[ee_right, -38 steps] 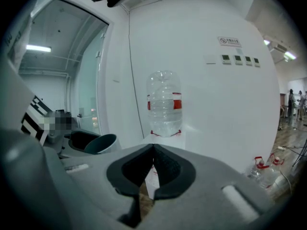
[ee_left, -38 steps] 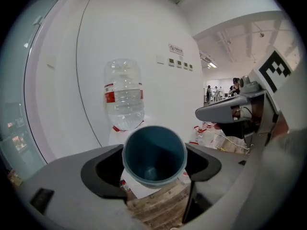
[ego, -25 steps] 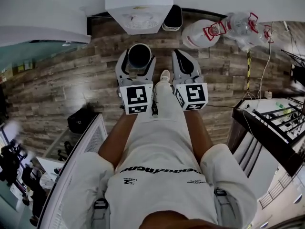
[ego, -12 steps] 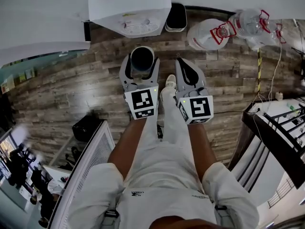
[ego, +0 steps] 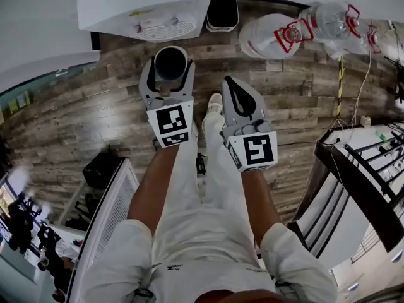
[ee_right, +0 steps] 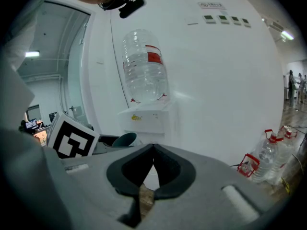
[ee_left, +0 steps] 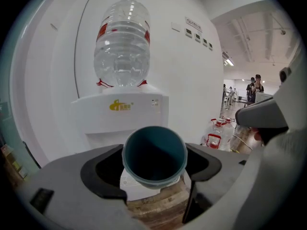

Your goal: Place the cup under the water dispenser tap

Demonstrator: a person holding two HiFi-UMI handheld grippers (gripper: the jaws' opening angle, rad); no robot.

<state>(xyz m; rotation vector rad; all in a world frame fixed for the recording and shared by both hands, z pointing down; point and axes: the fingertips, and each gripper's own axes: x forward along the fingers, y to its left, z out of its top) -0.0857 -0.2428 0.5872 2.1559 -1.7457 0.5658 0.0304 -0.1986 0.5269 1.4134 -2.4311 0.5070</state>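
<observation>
A dark teal cup (ego: pixel 170 63) (ee_left: pixel 154 155) sits upright between the jaws of my left gripper (ego: pixel 168 74) (ee_left: pixel 154 164), which is shut on it. The white water dispenser (ego: pixel 148 8) (ee_left: pixel 122 114) with a clear bottle (ee_left: pixel 122 44) on top stands just ahead; its tap area is partly hidden behind the cup. My right gripper (ego: pixel 238 96) (ee_right: pixel 151 164) is shut and holds nothing, its jaw tips touching. It hangs to the right of the left gripper, and the cup (ee_right: pixel 123 139) shows at its left.
Large water bottles (ego: pixel 297 33) (ee_right: pixel 268 155) with red handles lie on the wooden floor right of the dispenser. A black bin (ego: pixel 222 11) stands beside it. A white rail (ego: pixel 110 213) runs at the left, dark stair rails (ego: pixel 363 169) at the right. People stand far off (ee_left: pixel 254 87).
Both grippers have sunk and moved closer to the dispenser, the left one still carrying the cup. The dispenser has shifted left in the head view.
</observation>
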